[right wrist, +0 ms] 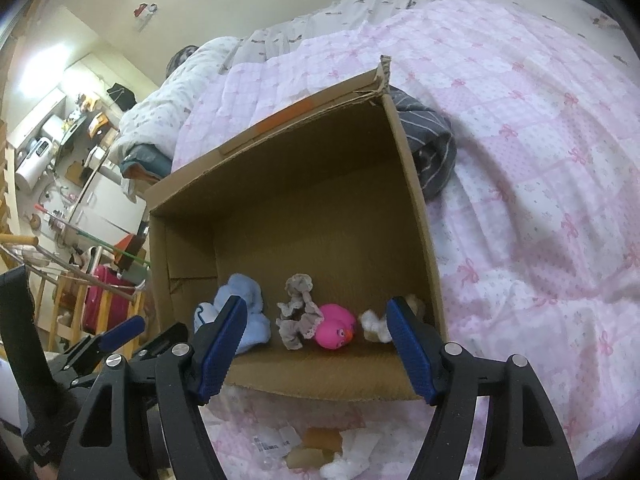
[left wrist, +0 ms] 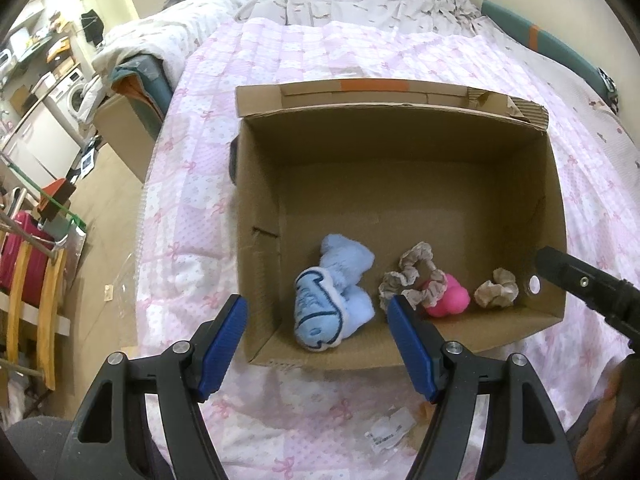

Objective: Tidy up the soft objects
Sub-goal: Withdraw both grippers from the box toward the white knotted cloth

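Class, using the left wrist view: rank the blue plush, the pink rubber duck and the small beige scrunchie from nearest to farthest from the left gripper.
1. Blue plush, right ahead between the fingers, at the box's near wall.
2. Pink rubber duck, just right of the left gripper.
3. Small beige scrunchie, farthest right, near the box's right wall.
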Available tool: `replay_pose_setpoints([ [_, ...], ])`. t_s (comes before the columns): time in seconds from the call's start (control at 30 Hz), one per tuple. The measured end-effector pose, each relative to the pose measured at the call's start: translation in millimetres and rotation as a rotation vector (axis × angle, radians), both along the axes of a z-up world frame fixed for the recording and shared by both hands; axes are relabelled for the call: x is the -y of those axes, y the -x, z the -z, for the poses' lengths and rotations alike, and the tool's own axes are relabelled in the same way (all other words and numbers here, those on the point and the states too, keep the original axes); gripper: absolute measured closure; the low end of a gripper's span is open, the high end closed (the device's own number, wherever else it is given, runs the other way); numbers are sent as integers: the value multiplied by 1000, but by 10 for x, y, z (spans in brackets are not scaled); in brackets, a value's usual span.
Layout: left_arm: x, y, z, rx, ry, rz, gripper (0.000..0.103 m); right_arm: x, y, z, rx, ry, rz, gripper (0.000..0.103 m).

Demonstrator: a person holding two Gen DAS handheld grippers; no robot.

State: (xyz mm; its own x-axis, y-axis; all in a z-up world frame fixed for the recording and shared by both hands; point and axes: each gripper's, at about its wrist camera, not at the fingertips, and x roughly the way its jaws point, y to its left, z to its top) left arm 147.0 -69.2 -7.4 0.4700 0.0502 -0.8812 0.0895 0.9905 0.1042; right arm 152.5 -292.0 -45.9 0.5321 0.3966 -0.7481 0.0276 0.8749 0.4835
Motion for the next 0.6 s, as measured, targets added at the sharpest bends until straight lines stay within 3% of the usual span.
replay_pose_setpoints([
  [0.6, -414, 408, 2, -7, 68, -23, 33, 38, 418, -25, -29, 25, 1, 26],
])
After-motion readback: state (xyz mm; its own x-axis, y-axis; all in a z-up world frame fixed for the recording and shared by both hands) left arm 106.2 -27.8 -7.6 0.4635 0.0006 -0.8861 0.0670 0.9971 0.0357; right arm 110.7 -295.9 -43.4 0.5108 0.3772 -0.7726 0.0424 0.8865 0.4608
